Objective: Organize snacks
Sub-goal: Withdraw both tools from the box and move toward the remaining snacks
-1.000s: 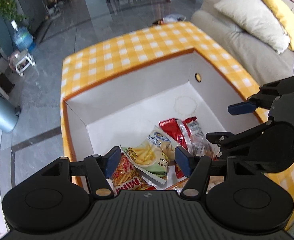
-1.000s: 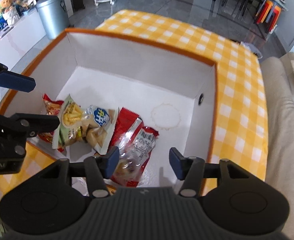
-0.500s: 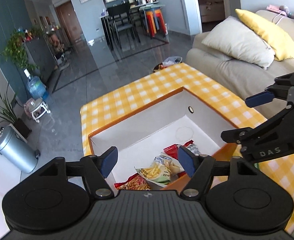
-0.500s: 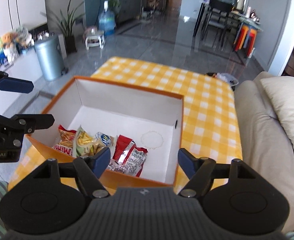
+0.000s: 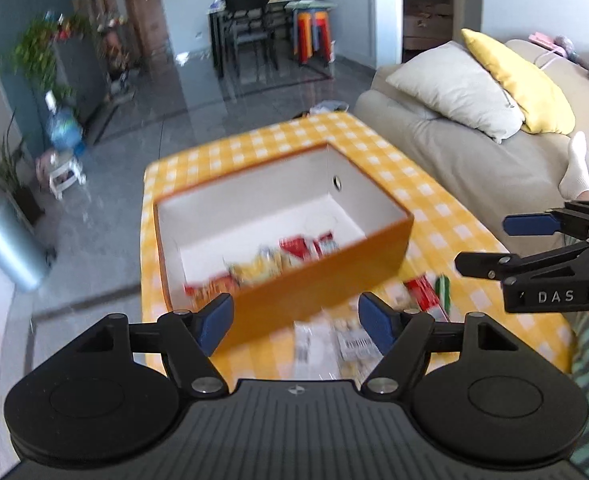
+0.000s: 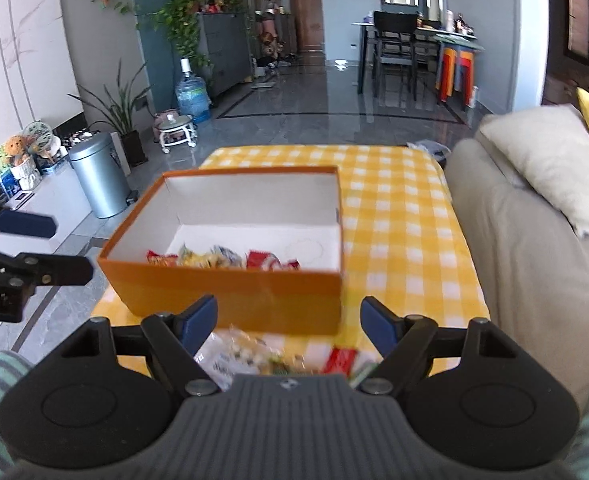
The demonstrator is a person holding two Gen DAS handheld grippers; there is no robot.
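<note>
Snack packets (image 6: 222, 258) sit in a row along the near wall inside the orange box (image 6: 230, 300), which rests on the yellow checked table (image 6: 398, 240). More packets (image 5: 334, 340) lie loose on the cloth just in front of the box. Both the left gripper (image 5: 296, 322) and the right gripper (image 6: 288, 320) hover above those, fingers spread wide, nothing gripped. Beige sofa (image 6: 514, 240) alongside.
</note>
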